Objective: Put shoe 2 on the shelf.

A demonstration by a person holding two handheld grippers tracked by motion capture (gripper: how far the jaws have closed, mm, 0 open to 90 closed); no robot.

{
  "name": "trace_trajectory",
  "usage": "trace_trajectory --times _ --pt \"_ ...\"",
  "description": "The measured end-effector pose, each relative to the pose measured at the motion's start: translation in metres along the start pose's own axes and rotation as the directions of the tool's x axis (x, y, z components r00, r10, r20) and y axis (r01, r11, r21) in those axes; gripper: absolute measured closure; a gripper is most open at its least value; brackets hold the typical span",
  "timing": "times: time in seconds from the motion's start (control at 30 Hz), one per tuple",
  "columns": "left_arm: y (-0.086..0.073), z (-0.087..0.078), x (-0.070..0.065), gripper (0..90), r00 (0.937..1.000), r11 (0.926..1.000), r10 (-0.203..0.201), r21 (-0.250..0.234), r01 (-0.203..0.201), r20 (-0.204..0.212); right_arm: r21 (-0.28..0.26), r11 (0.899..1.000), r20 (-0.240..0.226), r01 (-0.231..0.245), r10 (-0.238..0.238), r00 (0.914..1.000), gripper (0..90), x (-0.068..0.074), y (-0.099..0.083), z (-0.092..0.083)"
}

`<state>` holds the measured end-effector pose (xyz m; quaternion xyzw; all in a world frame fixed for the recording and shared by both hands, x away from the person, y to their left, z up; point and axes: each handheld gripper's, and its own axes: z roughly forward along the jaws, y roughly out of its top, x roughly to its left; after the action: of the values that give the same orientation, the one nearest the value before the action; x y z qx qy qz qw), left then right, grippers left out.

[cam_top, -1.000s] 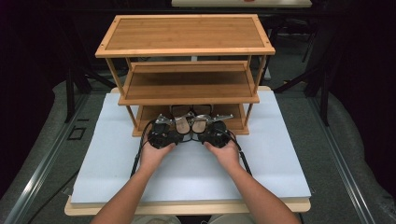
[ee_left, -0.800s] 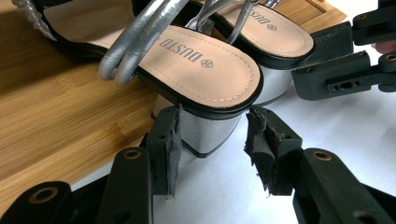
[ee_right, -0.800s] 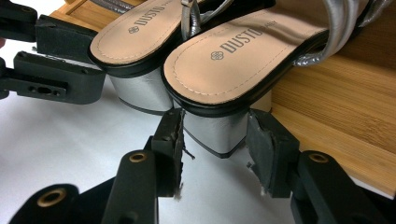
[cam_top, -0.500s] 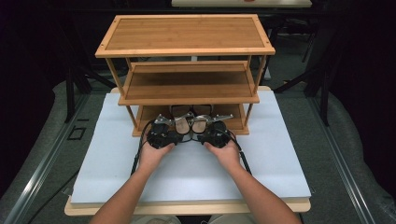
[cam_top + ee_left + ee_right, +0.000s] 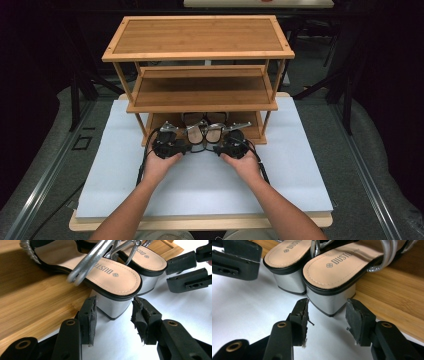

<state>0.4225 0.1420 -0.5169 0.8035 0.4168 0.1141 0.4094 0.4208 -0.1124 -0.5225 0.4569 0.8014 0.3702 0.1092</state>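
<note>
A pair of silver-strapped sandals with tan insoles and silver block heels lies on the bottom shelf [image 5: 37, 302] of a bamboo rack [image 5: 200, 55], heels hanging over its front edge. My left gripper [image 5: 113, 315] [image 5: 190, 144] is shut on the heel of the left sandal [image 5: 112, 277] [image 5: 196, 132]. My right gripper [image 5: 327, 315] [image 5: 214, 144] has just been opening; the heel of the right sandal [image 5: 332, 267] [image 5: 215, 132] stands between its pads, which look eased off it. Each gripper view also shows the other gripper [image 5: 185, 271] [image 5: 237, 257] at the neighbouring sandal [image 5: 147, 258] [image 5: 287, 252].
The three-tier rack stands on a white board [image 5: 200, 180] over a wooden table. Its middle shelf [image 5: 200, 90] and top shelf carry nothing. Dark floor and metal stands surround the table. Both forearms reach in from the near edge.
</note>
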Motion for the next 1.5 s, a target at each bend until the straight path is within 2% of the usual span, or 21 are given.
trace_trajectory --times 0.17,0.23,0.4,0.47,0.53,0.57,0.63,0.67,0.7,0.8,0.97,1.0,1.07,1.1,1.13,1.4,1.5 --pt "0.000 -0.008 0.004 55.0 0.9999 0.9999 -0.012 -0.011 0.012 -0.001 0.012 1.000 -0.003 0.007 -0.007 1.0000 52.0 -0.002 -0.001 -0.004" --pt "-0.001 -0.010 0.005 55.0 0.9999 0.9999 -0.013 -0.004 0.013 0.001 0.015 1.000 0.008 0.005 -0.005 1.0000 51.9 -0.002 -0.001 -0.006" --pt "-0.001 -0.019 0.007 54.9 0.9999 0.9999 -0.017 0.003 0.017 0.000 0.015 1.000 -0.005 0.004 -0.004 1.0000 51.3 -0.004 -0.002 -0.011" --pt "-0.002 -0.023 0.009 54.7 0.9998 0.9998 -0.019 0.001 0.019 0.001 0.019 1.000 0.002 0.008 -0.008 1.0000 51.0 -0.004 -0.002 -0.015" --pt "-0.002 -0.028 0.009 54.5 0.9998 0.9998 -0.018 0.006 0.018 -0.001 0.028 1.000 0.019 0.012 -0.012 0.9997 50.4 -0.005 -0.002 -0.019" --pt "-0.003 -0.030 0.010 54.5 0.9999 0.9999 -0.016 0.005 0.016 -0.003 0.025 1.000 0.002 0.019 -0.019 0.9998 50.4 -0.007 -0.003 -0.021" --pt "-0.004 -0.035 0.010 54.2 0.9999 0.9999 -0.012 0.007 0.012 -0.006 0.027 0.999 0.017 0.019 -0.019 0.9997 50.1 -0.009 -0.004 -0.027" --pt "-0.005 -0.037 0.010 54.1 0.9999 0.9999 -0.012 0.003 0.012 -0.007 0.030 0.999 0.005 0.018 -0.018 0.9998 50.1 -0.010 -0.004 -0.029" --pt "-0.006 -0.040 0.011 53.9 0.9999 1.0000 -0.007 0.006 0.007 -0.009 0.025 1.000 0.020 0.017 -0.017 0.9996 49.9 -0.010 -0.004 -0.032" --pt "-0.007 -0.048 0.013 53.5 0.9999 0.9999 0.010 0.011 -0.009 -0.013 0.022 1.000 0.003 0.021 -0.022 0.9998 49.4 -0.013 -0.006 -0.041" --pt "-0.009 -0.060 0.013 52.7 0.9999 1.0000 0.008 0.001 -0.008 -0.013 0.017 1.000 0.009 0.025 -0.026 0.9996 48.8 -0.015 -0.009 -0.055" --pt "-0.010 -0.063 0.013 52.6 0.9998 0.9999 0.015 -0.001 -0.015 -0.012 0.013 0.999 -0.011 0.030 -0.030 0.9995 48.6 -0.016 -0.009 -0.057" --pt "-0.011 -0.068 0.014 51.5 0.9998 0.9999 0.015 0.002 -0.015 -0.013 0.011 0.999 0.013 0.039 -0.039 0.9992 48.0 -0.016 -0.012 -0.062" --pt "-0.013 -0.070 0.014 50.7 0.9999 1.0000 0.008 0.002 -0.008 -0.011 0.017 0.999 0.011 0.046 -0.047 0.9989 47.7 -0.017 -0.013 -0.065" --pt "-0.014 -0.072 0.014 50.1 0.9998 1.0000 0.010 0.001 -0.009 -0.015 0.019 0.998 0.033 0.057 -0.057 0.9978 47.7 -0.018 -0.015 -0.068" --pt "-0.030 -0.093 0.018 49.0 0.9999 0.9999 -0.006 -0.012 0.006 -0.015 0.013 0.997 0.045 0.075 -0.075 0.9961 47.3 -0.023 -0.031 -0.085" --pt "-0.040 -0.101 0.020 48.6 0.9997 0.9998 -0.018 -0.010 0.018 -0.014 0.021 0.996 0.068 0.086 -0.087 0.9939 47.1 -0.023 -0.040 -0.093"
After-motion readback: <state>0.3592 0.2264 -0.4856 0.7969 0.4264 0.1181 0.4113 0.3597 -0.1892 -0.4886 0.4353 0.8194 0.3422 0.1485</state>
